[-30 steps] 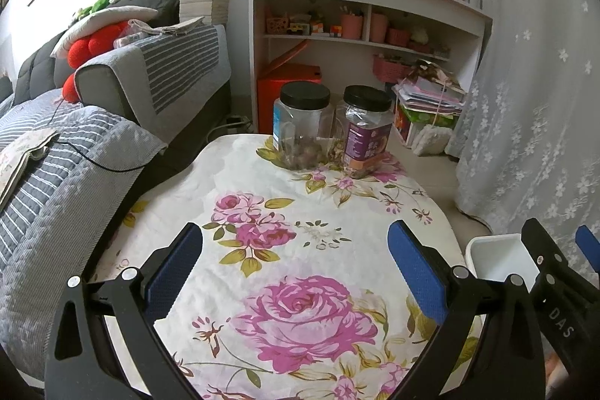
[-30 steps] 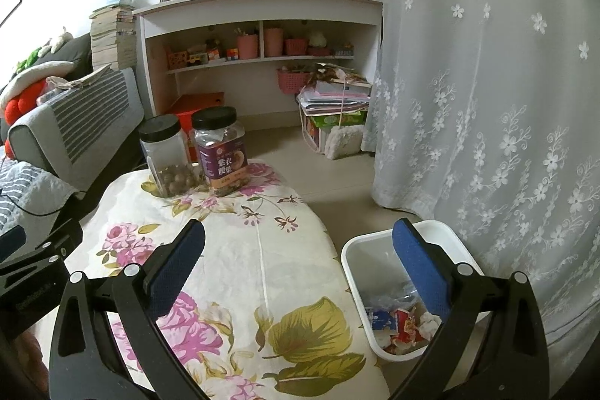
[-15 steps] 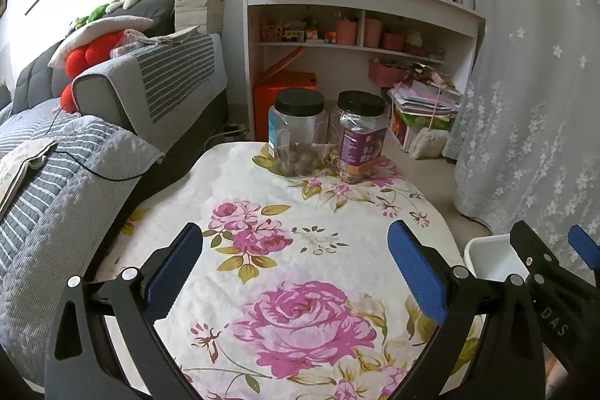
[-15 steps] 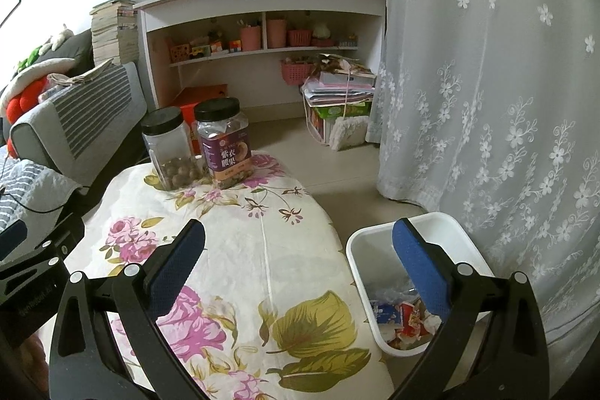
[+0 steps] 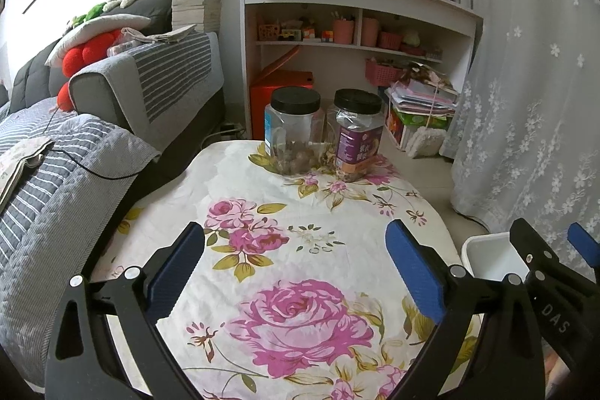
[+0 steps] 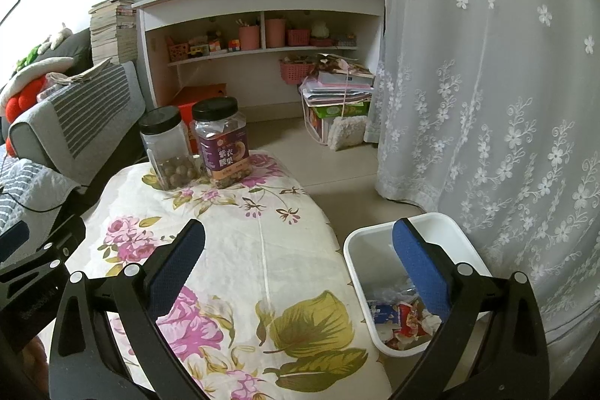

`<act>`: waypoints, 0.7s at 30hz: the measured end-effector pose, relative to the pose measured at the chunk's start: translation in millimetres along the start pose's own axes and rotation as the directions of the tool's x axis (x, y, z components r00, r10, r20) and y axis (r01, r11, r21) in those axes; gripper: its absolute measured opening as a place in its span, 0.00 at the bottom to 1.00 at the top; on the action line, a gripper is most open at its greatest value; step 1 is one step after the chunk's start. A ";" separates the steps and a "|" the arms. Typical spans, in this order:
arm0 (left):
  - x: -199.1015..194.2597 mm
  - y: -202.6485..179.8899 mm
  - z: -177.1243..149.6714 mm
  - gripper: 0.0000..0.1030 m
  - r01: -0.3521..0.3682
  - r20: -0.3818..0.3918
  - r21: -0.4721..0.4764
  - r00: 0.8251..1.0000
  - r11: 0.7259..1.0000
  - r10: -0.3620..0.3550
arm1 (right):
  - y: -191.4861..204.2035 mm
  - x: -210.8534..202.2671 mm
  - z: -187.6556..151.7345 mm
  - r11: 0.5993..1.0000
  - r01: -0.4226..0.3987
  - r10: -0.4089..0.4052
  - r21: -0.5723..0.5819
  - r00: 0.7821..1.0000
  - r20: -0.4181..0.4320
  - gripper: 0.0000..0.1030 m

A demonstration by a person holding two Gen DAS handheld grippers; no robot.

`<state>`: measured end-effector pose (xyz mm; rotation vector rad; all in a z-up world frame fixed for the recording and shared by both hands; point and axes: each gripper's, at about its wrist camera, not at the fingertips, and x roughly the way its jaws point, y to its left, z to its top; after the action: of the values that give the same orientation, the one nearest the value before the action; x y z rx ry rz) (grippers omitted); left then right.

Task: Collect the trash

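Observation:
A white bin [image 6: 375,283] stands on the floor just right of the table, with crumpled wrappers [image 6: 401,319] lying in its bottom. Its rim [image 5: 487,252] also shows at the right of the left wrist view. My left gripper [image 5: 294,263] is open above the flowered tablecloth [image 5: 285,250], with nothing between its blue pads. My right gripper [image 6: 298,257] is open too and empty; it hangs over the table's right edge, its right finger in front of the bin. I see no loose trash on the cloth.
Two black-lidded jars, a clear one [image 5: 292,134] and a purple-labelled one [image 5: 356,134], stand at the table's far edge. A grey sofa [image 5: 112,107] runs along the left. A white shelf unit [image 6: 258,36] is behind and a lace curtain [image 6: 487,81] hangs at the right.
Both grippers have drawn back and risen slightly, so the jars look a little smaller. Both have stayed open and empty.

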<state>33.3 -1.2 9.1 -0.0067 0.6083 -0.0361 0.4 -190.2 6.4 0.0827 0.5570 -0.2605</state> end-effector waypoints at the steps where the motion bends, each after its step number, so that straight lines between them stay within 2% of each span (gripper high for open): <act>1: 0.3 -0.2 -0.3 0.91 0.002 0.000 0.001 1.000 1.000 -0.002 | -0.4 -0.1 0.1 1.000 -0.001 0.001 0.000 1.000 0.000 0.93; 15: 0.5 -1.1 -0.6 0.91 0.000 -0.002 -0.002 1.000 1.000 0.000 | -0.8 -0.1 0.4 1.000 -0.001 0.001 -0.001 1.000 0.000 0.93; 21: 3.7 -5.3 -2.8 0.91 -0.004 -0.027 -0.019 1.000 1.000 0.004 | -3.4 0.2 0.3 1.000 0.000 0.000 0.000 1.000 0.001 0.93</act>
<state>34.5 -6.6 4.8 -0.0235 0.6355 -0.0264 -0.1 -193.6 6.5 0.0829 0.5563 -0.2600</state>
